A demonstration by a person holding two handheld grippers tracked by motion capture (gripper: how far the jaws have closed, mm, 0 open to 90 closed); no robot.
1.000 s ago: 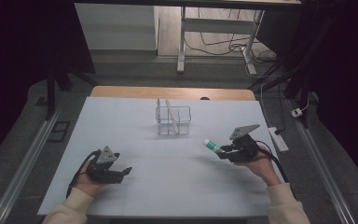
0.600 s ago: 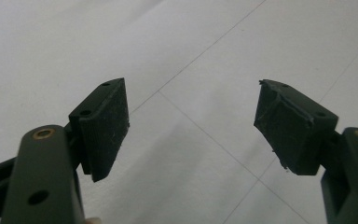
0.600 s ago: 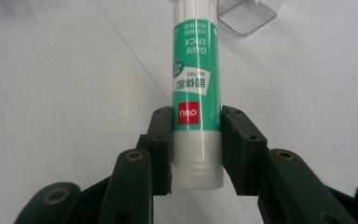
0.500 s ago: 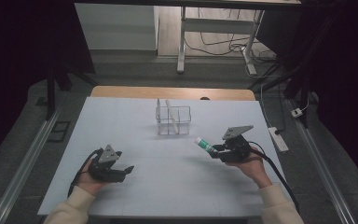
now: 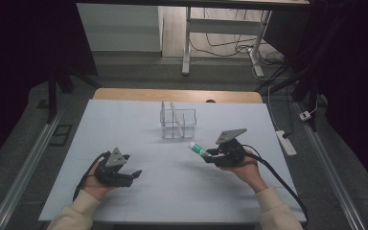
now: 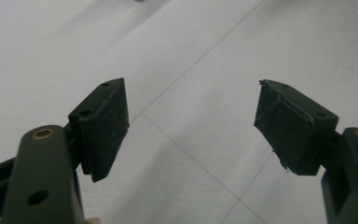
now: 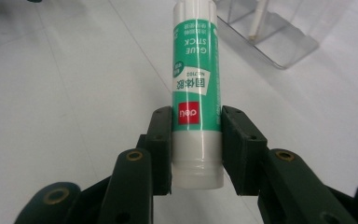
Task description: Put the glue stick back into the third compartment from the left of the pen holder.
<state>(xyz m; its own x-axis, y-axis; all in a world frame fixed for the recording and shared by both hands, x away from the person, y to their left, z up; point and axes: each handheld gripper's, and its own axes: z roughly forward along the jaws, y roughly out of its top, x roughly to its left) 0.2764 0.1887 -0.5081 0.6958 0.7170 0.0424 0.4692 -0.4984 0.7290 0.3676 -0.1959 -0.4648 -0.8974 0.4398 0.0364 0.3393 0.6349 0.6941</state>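
The right gripper (image 5: 210, 156) is clamped on a white cylindrical glue stick with a green label (image 5: 198, 149). In the right gripper view both black pads press against the sides of the glue stick (image 7: 195, 93) near its base, and the tube runs out lengthwise beyond the right gripper (image 7: 196, 149). In the high view the stick is held clear above the white table top (image 5: 124, 129), right of centre, its free end pointing left and far, towards a clear plastic compartmented organiser box (image 5: 178, 123). That box stands on the table at centre, on the far side of the gripper, near the stick's free end but apart from it. A slim white stick-shaped item (image 5: 177, 118) leans inside the box; the same item and a corner of the box (image 7: 270, 32) appear in the right gripper view. What the item is cannot be told.

The left gripper (image 5: 134, 175) lies low at the near left of the table, held in the person's left hand (image 5: 96, 184). In the left gripper view its jaws stand wide apart, with bare table surface (image 6: 191, 70) between the pads of the left gripper (image 6: 191, 126).
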